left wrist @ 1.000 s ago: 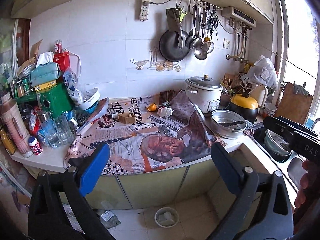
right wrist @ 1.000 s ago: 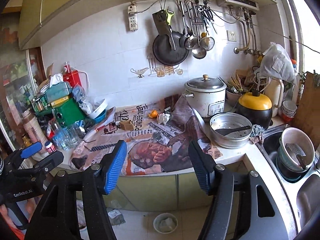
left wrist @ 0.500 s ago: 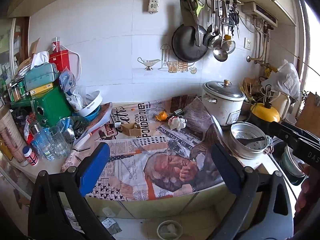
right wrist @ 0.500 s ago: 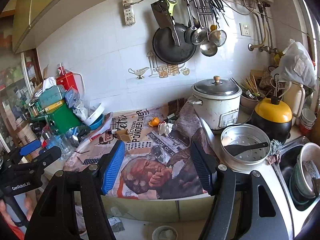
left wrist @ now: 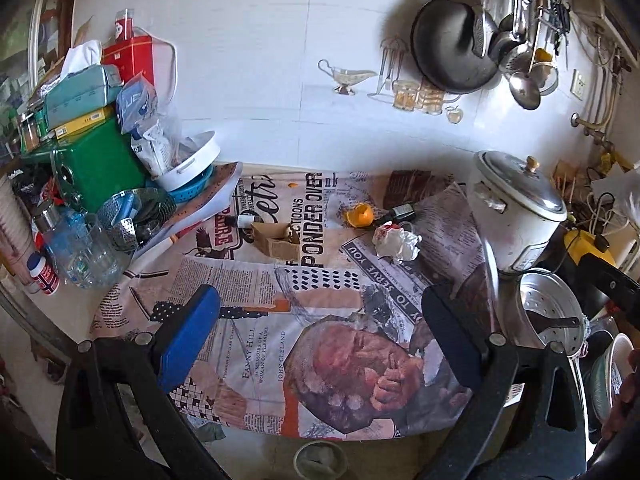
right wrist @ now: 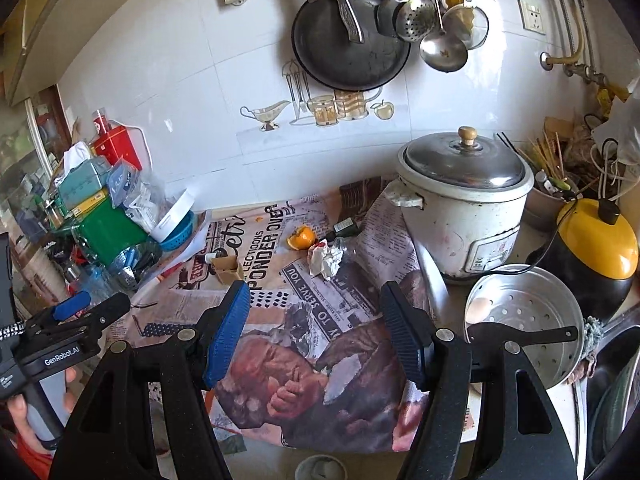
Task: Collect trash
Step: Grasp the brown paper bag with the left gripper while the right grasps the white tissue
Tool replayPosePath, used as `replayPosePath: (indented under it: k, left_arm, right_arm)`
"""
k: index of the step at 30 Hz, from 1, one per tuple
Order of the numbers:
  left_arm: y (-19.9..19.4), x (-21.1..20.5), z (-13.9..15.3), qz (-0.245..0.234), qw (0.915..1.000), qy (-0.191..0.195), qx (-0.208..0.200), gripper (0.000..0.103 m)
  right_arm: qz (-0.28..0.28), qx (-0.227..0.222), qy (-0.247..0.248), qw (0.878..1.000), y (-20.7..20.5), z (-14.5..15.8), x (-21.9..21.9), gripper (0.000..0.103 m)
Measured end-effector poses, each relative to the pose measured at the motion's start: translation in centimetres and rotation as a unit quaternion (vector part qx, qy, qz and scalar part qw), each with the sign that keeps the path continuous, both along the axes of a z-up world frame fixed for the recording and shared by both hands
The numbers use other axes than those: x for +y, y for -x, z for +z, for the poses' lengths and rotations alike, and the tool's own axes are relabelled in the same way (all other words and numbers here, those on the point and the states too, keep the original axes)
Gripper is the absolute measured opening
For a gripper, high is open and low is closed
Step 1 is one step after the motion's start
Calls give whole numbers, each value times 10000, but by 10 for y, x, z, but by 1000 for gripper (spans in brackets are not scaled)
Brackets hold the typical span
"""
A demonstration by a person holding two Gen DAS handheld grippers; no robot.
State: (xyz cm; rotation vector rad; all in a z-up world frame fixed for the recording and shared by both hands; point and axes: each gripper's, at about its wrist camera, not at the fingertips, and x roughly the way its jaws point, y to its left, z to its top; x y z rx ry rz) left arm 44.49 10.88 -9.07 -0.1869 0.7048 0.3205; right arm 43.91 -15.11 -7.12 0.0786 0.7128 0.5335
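Approach phase; no trash collected yet.

Crumpled paper wad lies on the newspaper-covered worktop, just beside the orange peel and near the small cardboard box; all untouched, so the whole pickup appears left to do; a round bin shows on the floor below the worktop edge. Left gripper points down at the worktop, jaws wide, nothing between them; right gripper likewise angled down, jaws wide and empty, wad ahead of it; both well short of the trash.
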Motion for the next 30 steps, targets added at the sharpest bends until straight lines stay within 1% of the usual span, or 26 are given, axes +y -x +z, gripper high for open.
replayPosePath:
  k: [6,10,12,14,17,20,27,29,30]
  left_arm:
    - [-45,41,-43,181,9987,247,402,101]
    - [-81,70,-73,178,9964,505,663,101]
    - [-100,84,-87,196,9951,525,816,101]
    - [-120,98,-101,229,9932,600,967,101]
    - [-146,117,-122,263,9901,841,1093,101]
    - [-171,131,-144,323,9881,871,1230,101]
    - [-216,145,-191,422,9839,766,1559,84]
    - [-224,146,-201,473,9831,704,1625,80]
    - [-227,147,-204,490,9830,680,1632,79]
  right_arm:
    - [-86,216,119,9997,-31,-19,18,64]
    - [-294,365,275,9985,-49,-35,33,64]
    - [-392,495,313,9975,-62,-43,41,64]
    - [-422,663,305,9964,-77,-52,50,64]
    - [-456,835,410,9946,-99,-69,67,64]
    - [-538,956,476,9928,-118,-86,81,64]
    - [-609,1405,352,9876,-165,-128,99,63]
    - [-647,1520,320,9857,-176,-141,101,61]
    - [-665,1597,325,9844,-182,-148,102,58]
